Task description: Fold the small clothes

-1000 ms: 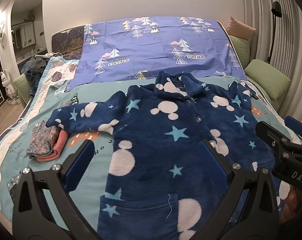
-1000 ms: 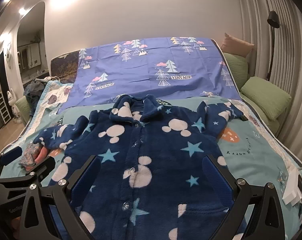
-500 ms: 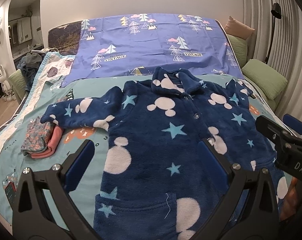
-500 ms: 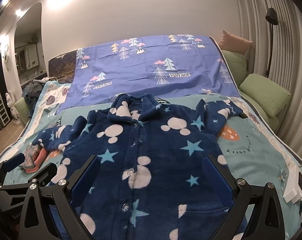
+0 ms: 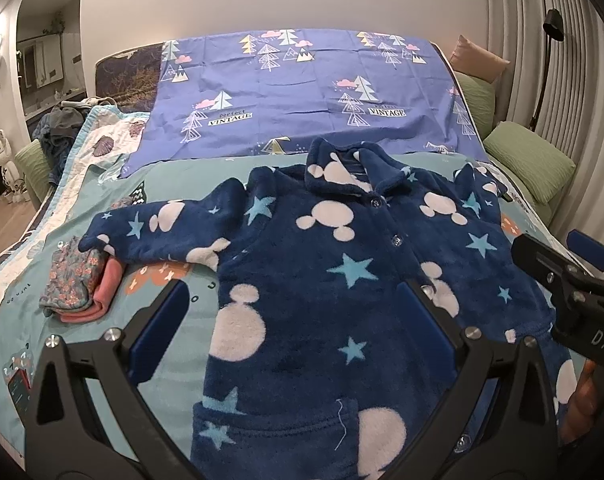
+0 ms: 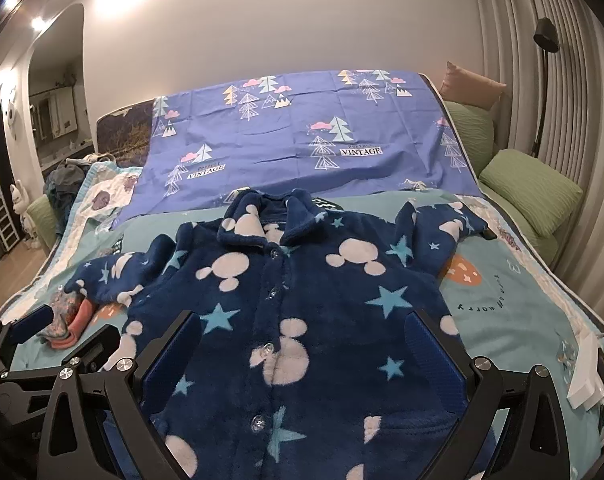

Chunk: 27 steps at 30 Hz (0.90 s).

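A navy fleece jacket (image 5: 341, 280) with white mouse heads and blue stars lies spread face up on the bed, buttoned, sleeves out to both sides; it also shows in the right wrist view (image 6: 302, 300). My left gripper (image 5: 294, 332) is open and empty, hovering over the jacket's lower left part. My right gripper (image 6: 302, 352) is open and empty over the jacket's lower middle; it also appears at the right edge of the left wrist view (image 5: 573, 280). The left gripper shows at the lower left of the right wrist view (image 6: 42, 344).
A folded floral and pink garment (image 5: 82, 280) lies left of the jacket's sleeve. A purple tree-print sheet (image 5: 302, 92) covers the bed's head. Green pillows (image 5: 529, 160) line the right side. A white power strip (image 6: 585, 372) lies at the bed's right edge.
Both grippers have drifted slightly; the jacket sits a little to the left in the left wrist view. The jacket itself has not moved and both grippers stay open.
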{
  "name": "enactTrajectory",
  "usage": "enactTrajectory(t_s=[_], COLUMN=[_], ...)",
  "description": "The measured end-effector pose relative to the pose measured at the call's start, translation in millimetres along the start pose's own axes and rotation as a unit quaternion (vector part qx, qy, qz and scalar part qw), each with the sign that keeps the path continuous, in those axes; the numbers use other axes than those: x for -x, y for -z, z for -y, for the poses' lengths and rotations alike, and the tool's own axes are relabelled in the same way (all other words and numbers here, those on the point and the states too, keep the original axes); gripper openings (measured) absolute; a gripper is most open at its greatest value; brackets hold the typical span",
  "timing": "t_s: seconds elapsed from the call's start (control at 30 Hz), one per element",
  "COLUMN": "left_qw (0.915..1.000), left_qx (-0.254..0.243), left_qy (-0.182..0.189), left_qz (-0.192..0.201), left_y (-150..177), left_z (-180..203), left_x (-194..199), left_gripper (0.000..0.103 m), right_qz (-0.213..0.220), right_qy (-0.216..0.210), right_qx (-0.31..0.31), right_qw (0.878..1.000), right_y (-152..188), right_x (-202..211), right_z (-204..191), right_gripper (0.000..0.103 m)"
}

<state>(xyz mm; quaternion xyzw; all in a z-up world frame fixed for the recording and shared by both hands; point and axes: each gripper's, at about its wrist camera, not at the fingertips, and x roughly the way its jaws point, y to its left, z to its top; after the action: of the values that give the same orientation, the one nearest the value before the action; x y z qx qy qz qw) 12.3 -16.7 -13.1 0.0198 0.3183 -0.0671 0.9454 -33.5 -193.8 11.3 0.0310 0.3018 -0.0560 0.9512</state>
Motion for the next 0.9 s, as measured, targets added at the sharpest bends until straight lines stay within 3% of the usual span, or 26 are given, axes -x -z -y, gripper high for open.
enactTrajectory(t_s=[0.9], left_qw=[0.9998], left_qx=[0.012], left_qy=[-0.011], left_qz=[-0.006], left_y=[-6.4], left_z=[-21.8], left_x=[-18.9], left_gripper=[0.102], right_qz=[-0.018], right_qy=[-0.011], right_qx=[0.022], right_qw=[1.0], right_y=[-12.8], right_x=[-18.8], right_z=[-19.4], right_gripper=[0.103])
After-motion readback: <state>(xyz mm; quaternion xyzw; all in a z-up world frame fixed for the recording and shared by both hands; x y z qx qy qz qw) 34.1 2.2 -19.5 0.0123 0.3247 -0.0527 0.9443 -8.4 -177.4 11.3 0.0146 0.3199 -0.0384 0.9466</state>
